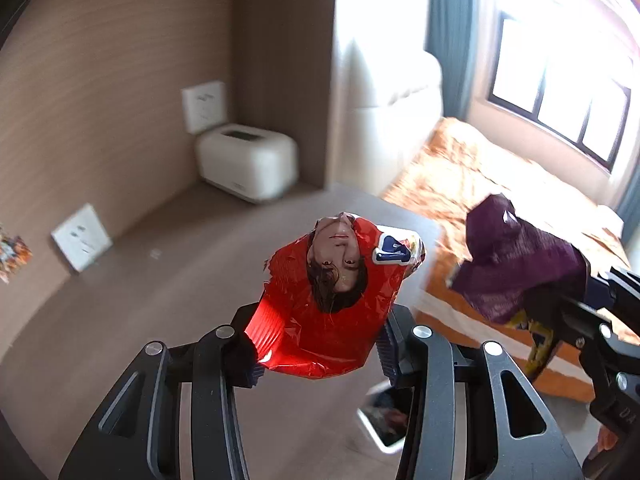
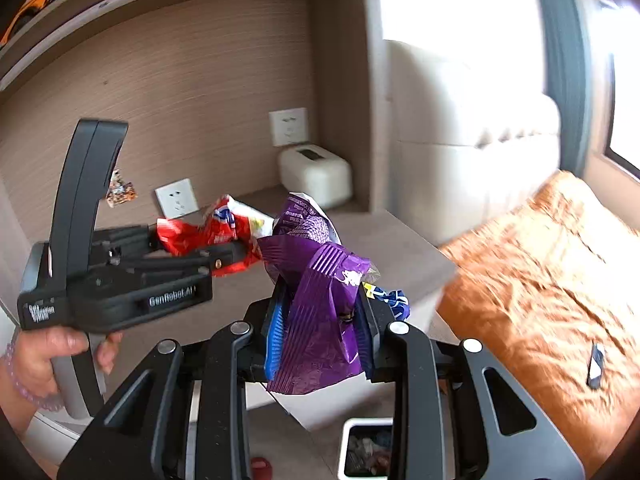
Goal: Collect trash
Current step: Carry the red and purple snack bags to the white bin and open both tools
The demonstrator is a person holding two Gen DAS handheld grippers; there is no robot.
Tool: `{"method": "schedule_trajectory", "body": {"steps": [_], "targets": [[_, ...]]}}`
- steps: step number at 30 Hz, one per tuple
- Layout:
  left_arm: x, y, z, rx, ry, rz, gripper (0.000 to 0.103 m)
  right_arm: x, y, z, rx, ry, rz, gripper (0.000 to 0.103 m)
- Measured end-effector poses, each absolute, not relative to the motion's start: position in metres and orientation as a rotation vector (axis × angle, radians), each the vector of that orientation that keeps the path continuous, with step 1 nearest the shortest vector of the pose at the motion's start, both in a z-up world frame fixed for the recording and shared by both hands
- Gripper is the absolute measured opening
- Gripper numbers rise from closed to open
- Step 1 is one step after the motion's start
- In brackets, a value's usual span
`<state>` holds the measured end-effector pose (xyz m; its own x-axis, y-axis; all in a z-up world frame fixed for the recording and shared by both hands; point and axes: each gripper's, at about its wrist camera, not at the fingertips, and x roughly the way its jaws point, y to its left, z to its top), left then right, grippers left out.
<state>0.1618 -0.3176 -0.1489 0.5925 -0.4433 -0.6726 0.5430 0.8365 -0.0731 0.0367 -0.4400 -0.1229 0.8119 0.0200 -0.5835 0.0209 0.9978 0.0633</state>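
Both grippers shut on wrappers, held up side by side

The left gripper (image 1: 320,340), at the bottom centre of its own view, has its jaws pressed on a red wrapper (image 1: 332,300). The right gripper (image 2: 320,332), at the bottom centre of its view, clamps a purple wrapper (image 2: 320,300). In the right wrist view the left gripper lies level across the left middle, its handle gripped by the person's hand (image 2: 44,360) at lower left.
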Motion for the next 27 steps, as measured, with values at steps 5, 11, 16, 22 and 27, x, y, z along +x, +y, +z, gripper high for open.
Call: {"method": "schedule_trajectory", "body": {"steps": [5, 11, 16, 22, 27], "targets": [[0.123, -0.359, -0.174, 0.181, 0.791, -0.64, 0.044, -0.003, -0.472, -0.139, 0.134, 0.652, -0.065, 0.031], [0.092, -0.397, -0.215, 0.227, 0.853, -0.672, 0.044, -0.033, -0.504, -0.169, 0.18, 0.689, -0.11, 0.031], [0.075, -0.427, -0.261, 0.262, 0.908, -0.696, 0.044, -0.044, -0.526, -0.206, 0.219, 0.72, -0.134, 0.031], [0.06, -0.452, -0.346, 0.297, 0.959, -0.732, 0.044, -0.048, -0.552, -0.277, 0.267, 0.767, -0.164, 0.031], [0.055, -0.465, -0.438, 0.325, 1.032, -0.74, 0.044, -0.04, -0.56, -0.36, 0.287, 0.82, -0.157, 0.031]]}}
